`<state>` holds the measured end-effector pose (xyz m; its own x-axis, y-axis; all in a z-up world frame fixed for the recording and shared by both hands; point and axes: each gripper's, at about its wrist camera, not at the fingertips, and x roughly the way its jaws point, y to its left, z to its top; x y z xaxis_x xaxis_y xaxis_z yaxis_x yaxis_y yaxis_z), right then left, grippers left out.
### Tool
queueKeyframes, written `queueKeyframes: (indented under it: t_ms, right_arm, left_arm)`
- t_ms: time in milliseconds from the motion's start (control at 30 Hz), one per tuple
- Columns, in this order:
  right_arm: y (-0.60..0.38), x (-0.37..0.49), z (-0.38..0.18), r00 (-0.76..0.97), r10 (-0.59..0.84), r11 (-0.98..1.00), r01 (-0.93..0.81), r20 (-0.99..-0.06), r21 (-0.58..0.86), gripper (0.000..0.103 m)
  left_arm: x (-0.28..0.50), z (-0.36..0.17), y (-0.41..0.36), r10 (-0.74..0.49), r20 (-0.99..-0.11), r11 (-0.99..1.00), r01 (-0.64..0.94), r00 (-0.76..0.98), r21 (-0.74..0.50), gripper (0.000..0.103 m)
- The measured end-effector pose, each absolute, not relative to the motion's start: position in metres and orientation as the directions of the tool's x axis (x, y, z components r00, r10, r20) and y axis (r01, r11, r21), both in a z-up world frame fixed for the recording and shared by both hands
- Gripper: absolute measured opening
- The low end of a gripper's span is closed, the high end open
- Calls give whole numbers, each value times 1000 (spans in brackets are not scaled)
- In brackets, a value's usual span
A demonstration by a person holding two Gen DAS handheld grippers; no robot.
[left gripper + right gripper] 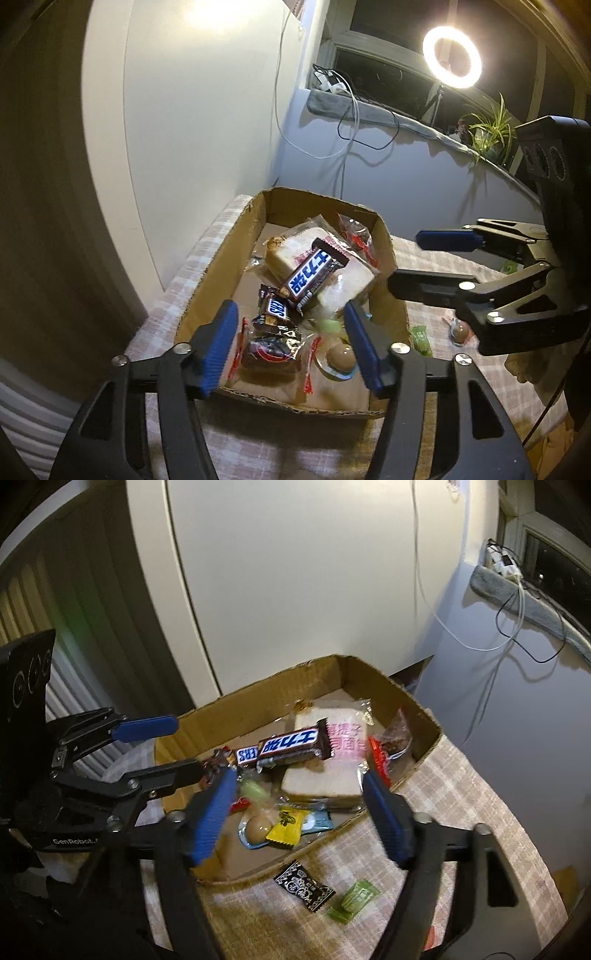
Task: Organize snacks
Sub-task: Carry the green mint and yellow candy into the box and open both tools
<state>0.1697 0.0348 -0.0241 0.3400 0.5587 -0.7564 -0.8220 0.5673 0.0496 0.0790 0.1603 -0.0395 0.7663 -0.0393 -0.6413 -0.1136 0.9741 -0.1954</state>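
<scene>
An open cardboard box (221,258) (424,716) stands on a checked tablecloth. In it lie a long Snickers bar (314,277) (291,747) on a wrapped bread slice (347,284) (332,775), a small Snickers (277,310), a packed egg (341,358) (258,827), a yellow sweet (288,823) and red-sealed packets (269,354). A pale green sweet (325,325) (253,790) shows blurred among them. My left gripper (290,308) (188,744) hangs open over the box's near end. My right gripper (299,779) (406,260) is open over its right side. Neither holds anything.
On the cloth outside the box lie a black sweet (304,886), a green sweet (354,899) (421,339) and another egg pack (461,330). A white wall stands behind the box. A ring light (452,57), cables and a plant (491,129) sit along the windowsill.
</scene>
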Motion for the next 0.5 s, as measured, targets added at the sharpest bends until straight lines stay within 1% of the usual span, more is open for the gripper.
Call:
queueKeyframes:
  t_ms: [500]
  right_arm:
    - [-7,177,-21,388,521,628,-777,-760,34,81]
  left_arm:
    - [77,-36,148,-57,-631,977,-88,774,-196,65]
